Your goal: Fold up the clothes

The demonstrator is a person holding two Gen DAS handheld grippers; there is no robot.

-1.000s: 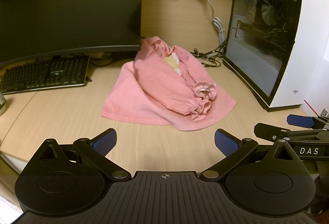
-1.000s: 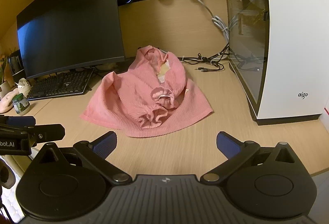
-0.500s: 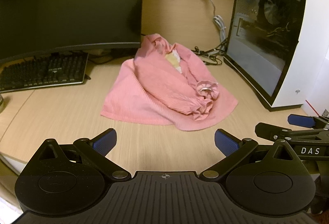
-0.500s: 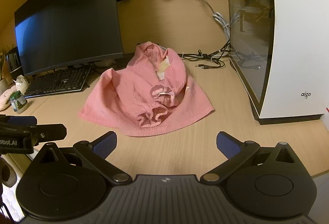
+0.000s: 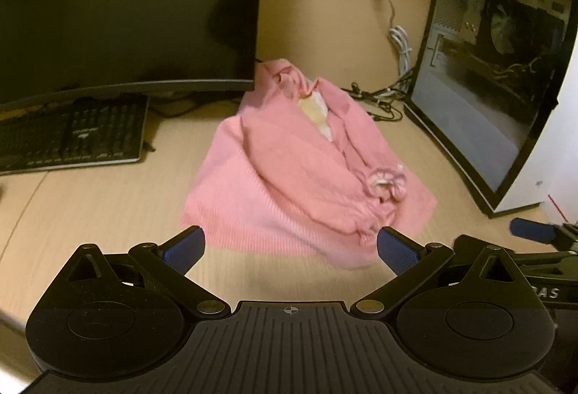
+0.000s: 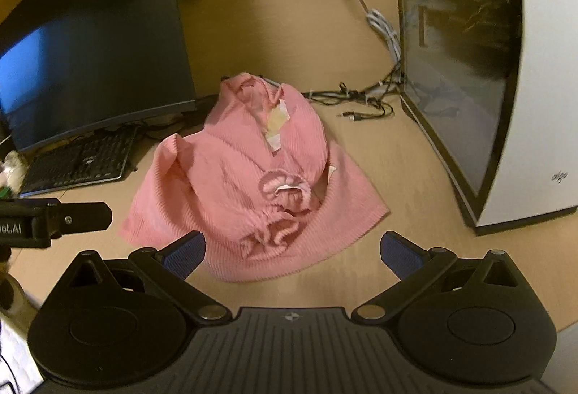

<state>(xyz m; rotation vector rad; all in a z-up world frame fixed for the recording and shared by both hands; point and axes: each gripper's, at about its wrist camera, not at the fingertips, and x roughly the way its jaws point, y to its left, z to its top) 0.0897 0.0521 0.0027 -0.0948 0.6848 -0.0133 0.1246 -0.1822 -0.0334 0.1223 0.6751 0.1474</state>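
A crumpled pink knitted sweater (image 5: 289, 177) lies on the wooden desk, its ruffled cuffs (image 5: 386, 181) bunched on top and a pale label showing at the collar. My left gripper (image 5: 290, 247) is open, its blue pads just at the sweater's near hem, nothing between them. In the right wrist view the same sweater (image 6: 245, 184) lies straight ahead, and my right gripper (image 6: 292, 249) is open over its front edge, holding nothing. The left gripper's side (image 6: 54, 219) shows at the left of that view.
A dark monitor (image 5: 126, 7) and black keyboard (image 5: 72, 134) stand at the left. A white computer case with a glass side (image 5: 505, 76) stands at the right. Loose cables (image 6: 361, 98) lie behind the sweater near the wall.
Both grippers have moved forward toward the sweater, which now fills more of each view and reaches their pads. Both stay open.
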